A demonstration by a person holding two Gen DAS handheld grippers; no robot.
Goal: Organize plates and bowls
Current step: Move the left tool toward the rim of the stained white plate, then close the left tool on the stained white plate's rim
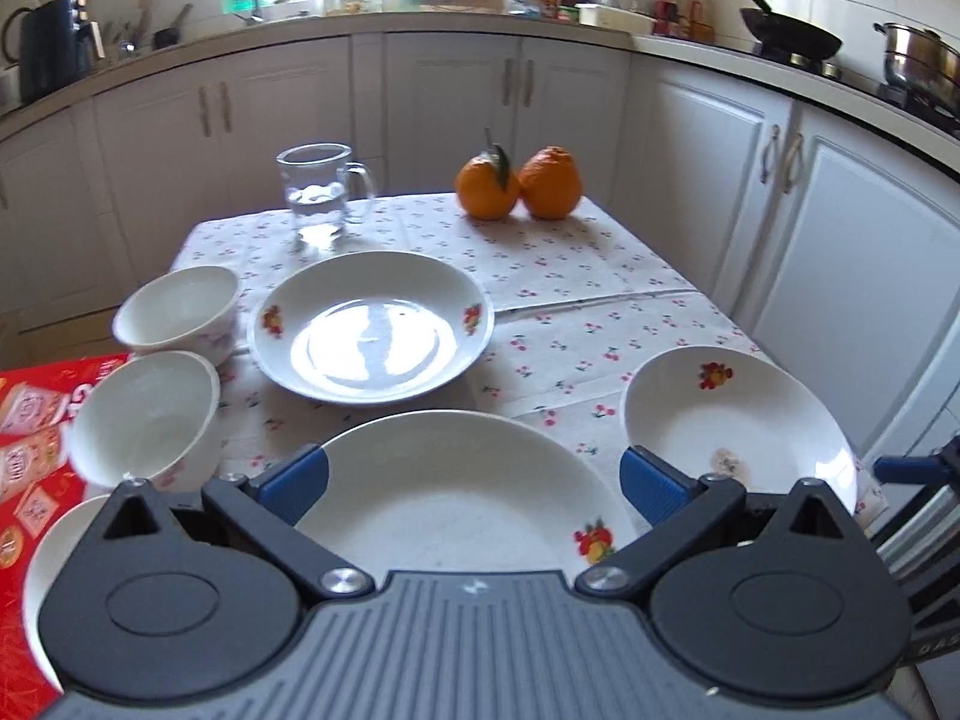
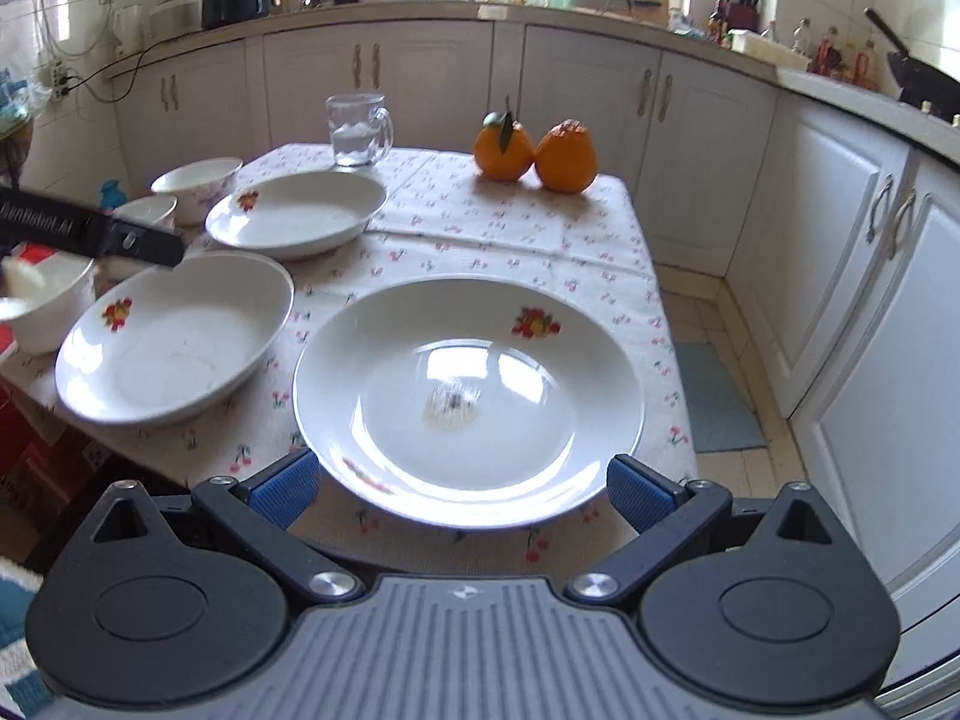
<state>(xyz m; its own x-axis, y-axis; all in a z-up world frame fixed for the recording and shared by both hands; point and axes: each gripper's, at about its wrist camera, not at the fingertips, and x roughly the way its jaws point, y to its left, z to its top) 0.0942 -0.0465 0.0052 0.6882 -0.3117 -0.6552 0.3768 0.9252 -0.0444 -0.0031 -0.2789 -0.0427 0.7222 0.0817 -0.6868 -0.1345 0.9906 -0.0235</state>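
Note:
Three white plates with fruit prints lie on the cherry-print tablecloth. In the left wrist view the near plate (image 1: pixel 450 480) sits between the wide-open fingers of my left gripper (image 1: pixel 474 480), with the far plate (image 1: pixel 372 324) behind it and the right plate (image 1: pixel 732 414) beside it. White bowls stand at the left: far (image 1: pixel 177 309), middle (image 1: pixel 144 414), near (image 1: pixel 48 558). In the right wrist view my right gripper (image 2: pixel 462 486) is open and empty, its fingers either side of the right plate's near rim (image 2: pixel 468 402). The near plate (image 2: pixel 174 336) and far plate (image 2: pixel 297 210) lie left.
A glass mug of water (image 1: pixel 318 192) and two oranges (image 1: pixel 519 183) stand at the table's far end. A red box (image 1: pixel 36 420) lies at the left edge. White kitchen cabinets (image 2: pixel 840 240) surround the table. The left gripper's body (image 2: pixel 90 231) reaches in at left.

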